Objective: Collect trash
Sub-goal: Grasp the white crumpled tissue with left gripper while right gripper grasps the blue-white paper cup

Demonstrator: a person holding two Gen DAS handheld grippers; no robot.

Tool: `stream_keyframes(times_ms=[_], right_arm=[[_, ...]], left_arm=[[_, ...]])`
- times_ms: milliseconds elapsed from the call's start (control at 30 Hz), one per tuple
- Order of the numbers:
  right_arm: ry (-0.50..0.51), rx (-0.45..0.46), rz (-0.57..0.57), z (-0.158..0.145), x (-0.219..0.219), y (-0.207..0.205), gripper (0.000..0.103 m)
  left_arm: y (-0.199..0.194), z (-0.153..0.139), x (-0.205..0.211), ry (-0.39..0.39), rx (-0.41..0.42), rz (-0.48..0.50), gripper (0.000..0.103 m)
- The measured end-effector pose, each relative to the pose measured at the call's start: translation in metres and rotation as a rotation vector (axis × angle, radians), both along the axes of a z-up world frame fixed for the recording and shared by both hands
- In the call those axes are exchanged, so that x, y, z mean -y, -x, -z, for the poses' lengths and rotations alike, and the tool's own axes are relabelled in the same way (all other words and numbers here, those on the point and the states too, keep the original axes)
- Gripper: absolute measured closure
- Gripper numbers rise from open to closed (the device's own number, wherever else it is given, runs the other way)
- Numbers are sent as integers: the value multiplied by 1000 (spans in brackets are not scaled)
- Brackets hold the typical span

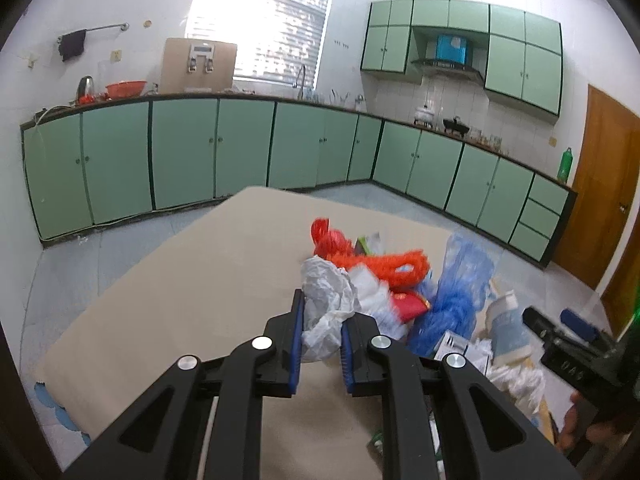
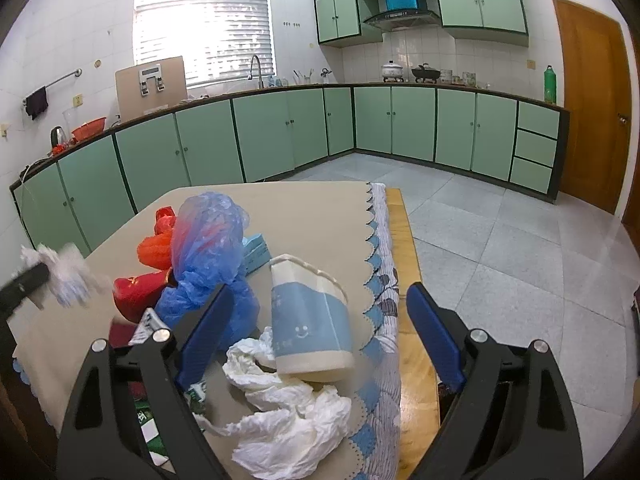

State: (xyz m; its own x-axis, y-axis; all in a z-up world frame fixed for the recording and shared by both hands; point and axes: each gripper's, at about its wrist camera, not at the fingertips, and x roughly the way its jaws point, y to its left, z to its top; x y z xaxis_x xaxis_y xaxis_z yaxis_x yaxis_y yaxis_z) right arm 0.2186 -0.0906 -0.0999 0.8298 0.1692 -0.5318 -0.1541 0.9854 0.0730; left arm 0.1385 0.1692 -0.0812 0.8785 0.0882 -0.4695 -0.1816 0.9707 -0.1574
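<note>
My left gripper (image 1: 324, 312) is shut on a crumpled white plastic wrapper (image 1: 328, 300), held just above the beige tablecloth (image 1: 192, 300). In the right wrist view that wrapper (image 2: 66, 274) shows blurred at the far left in the left gripper (image 2: 28, 280). Behind it lies a trash pile: an orange-red bag (image 1: 376, 260), a blue plastic bag (image 2: 208, 248) and a red packet (image 2: 138, 292). My right gripper (image 2: 320, 316) stands open, its jaws on either side of a blue and white paper cup (image 2: 308, 320) lying on its side. Crumpled white tissue (image 2: 288, 420) lies in front of the cup.
The table's right edge with blue scalloped trim (image 2: 376, 276) is close beside the cup, with a wooden bench (image 2: 404, 240) and tiled floor beyond. A light blue box (image 2: 254, 254) and printed cartons (image 2: 148, 326) lie in the pile. Green cabinets (image 1: 184, 152) line the walls.
</note>
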Motion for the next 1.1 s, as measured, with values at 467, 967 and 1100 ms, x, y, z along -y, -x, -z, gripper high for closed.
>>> stream_keyframes(times_ms=[467, 967, 1100], right_arm=[[28, -95, -24, 20, -7, -25, 25], [-43, -187, -73, 28, 0, -35, 59], [-47, -152, -79, 19, 0, -30, 60]], left_arm=[[-16, 8, 17, 0, 11, 30, 87], [-19, 12, 20, -4, 2, 38, 87], [-17, 8, 22, -13, 13, 40, 87]])
